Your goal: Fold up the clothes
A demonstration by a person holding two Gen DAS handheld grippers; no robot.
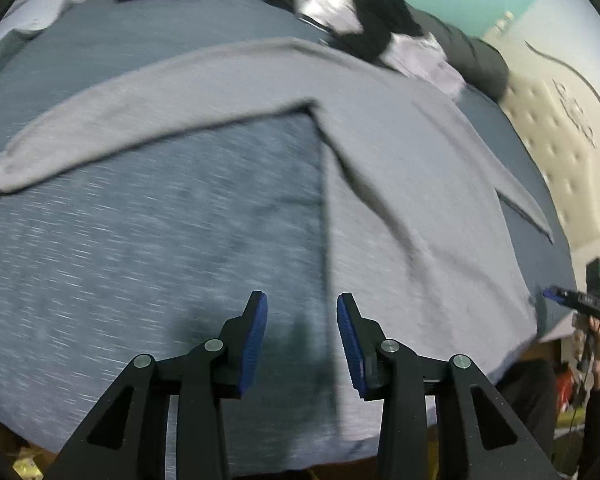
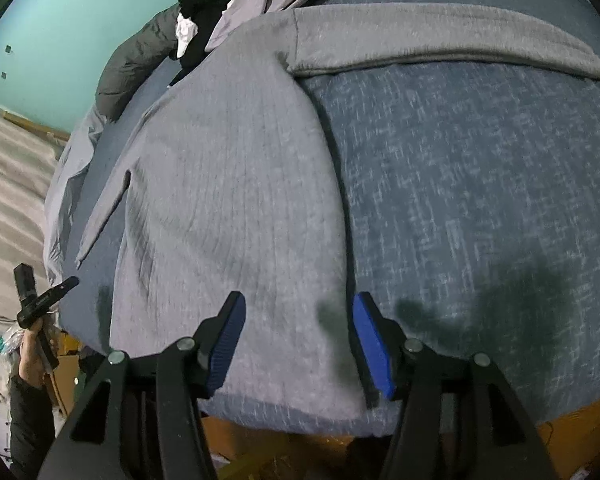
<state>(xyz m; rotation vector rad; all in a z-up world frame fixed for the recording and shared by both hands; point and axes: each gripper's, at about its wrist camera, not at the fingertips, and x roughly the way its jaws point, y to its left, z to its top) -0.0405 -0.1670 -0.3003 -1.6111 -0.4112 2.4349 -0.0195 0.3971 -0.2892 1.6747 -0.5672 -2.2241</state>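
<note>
the bed (image 2: pixel 480 184), covered in blue, carries a grey long-sleeved top (image 2: pixel 228 184) spread flat near its front edge, one sleeve laid out sideways, likely ready for folding. a heap of other clothes (image 1: pixel 352 12) waits behind. left tool (image 1: pixel 302 340) and right tool (image 2: pixel 298 340) both hover part-open, empty; the left view is blurred.

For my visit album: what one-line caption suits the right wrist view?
Open right gripper hovers over a grey sweater spread on a blue bed cover, nothing between its jaws.
</note>
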